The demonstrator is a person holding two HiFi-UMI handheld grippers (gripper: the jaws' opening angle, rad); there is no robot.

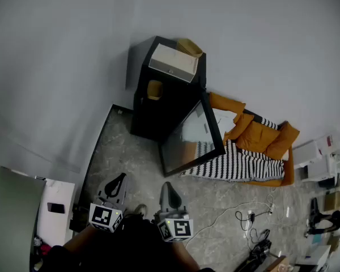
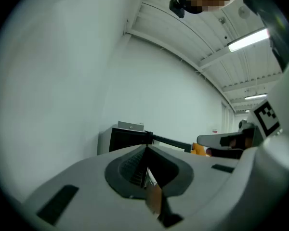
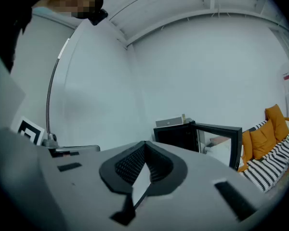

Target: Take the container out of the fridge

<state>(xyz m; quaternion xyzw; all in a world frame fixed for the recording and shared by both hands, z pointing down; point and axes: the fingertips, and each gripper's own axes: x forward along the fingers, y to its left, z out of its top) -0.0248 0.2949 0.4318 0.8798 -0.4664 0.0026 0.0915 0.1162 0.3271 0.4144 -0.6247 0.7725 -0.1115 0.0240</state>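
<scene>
The left hand-held gripper [image 1: 119,180] and right hand-held gripper [image 1: 166,187] are both pressed together with nothing between the jaws, held near over the floor [image 1: 130,163]. Far ahead against the wall, the black fridge [image 1: 150,120] has its glass door [image 1: 191,134] open, and a yellowish container [image 1: 154,89] shows inside.

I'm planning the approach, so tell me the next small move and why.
Likely step closer to the fridge, leading with the right gripper. The fridge door already stands open and the orange container shows inside, but the right gripper and the left gripper are both held near the body, well apart from the fridge, jaws together and empty.
</scene>
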